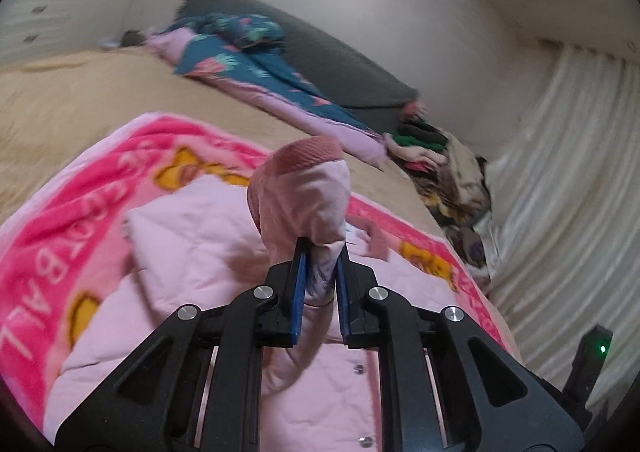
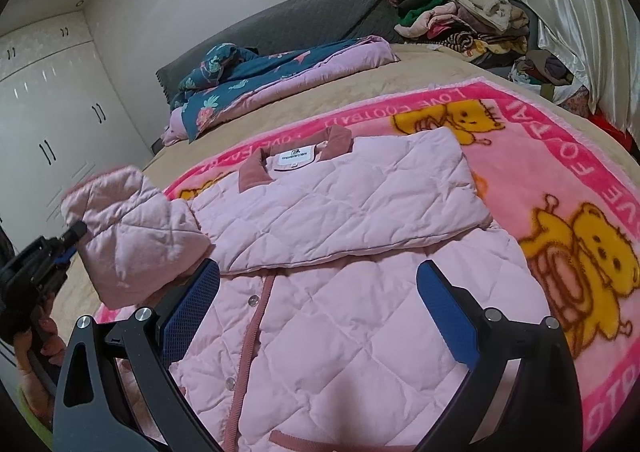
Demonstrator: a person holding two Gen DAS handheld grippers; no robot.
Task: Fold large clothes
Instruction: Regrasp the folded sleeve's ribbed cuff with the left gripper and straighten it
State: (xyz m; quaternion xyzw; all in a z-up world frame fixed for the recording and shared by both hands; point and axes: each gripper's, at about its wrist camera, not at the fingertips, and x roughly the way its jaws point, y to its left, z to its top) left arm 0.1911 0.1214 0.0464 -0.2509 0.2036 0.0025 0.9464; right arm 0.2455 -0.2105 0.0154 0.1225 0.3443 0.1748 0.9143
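Quilted pink jacket (image 2: 340, 264) is lying on the fleecy cartoon blanket (image 2: 560, 179). Left gripper (image 1: 322, 252) is pinching its ribbed-cuffed sleeve (image 1: 308, 187). Right gripper (image 2: 318, 292) is gaping wide, empty, above the jacket's middle.

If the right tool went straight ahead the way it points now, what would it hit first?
Most likely the pink quilted jacket lying on the pink blanket. The right tool is open and angled down at the jacket's buttoned front; how far off is unclear.
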